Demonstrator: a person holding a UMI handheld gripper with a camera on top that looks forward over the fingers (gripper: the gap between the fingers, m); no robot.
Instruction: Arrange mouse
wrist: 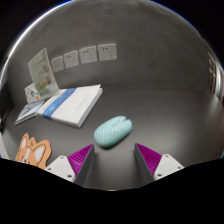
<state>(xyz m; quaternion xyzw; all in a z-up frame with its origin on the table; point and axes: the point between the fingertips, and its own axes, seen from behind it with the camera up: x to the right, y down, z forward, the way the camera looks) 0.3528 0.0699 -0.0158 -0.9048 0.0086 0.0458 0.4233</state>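
The gripper (114, 158) hangs unclenched and empty, the pale teal mouse (112, 130) lying on the grey table (160, 110) just ahead of its fingers — near what looks like a book (62, 104) — so grasping and arranging remain undone

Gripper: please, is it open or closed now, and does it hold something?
Gripper: open, holding nothing. The mouse lies on the table just ahead of the fingers, not touched by them.
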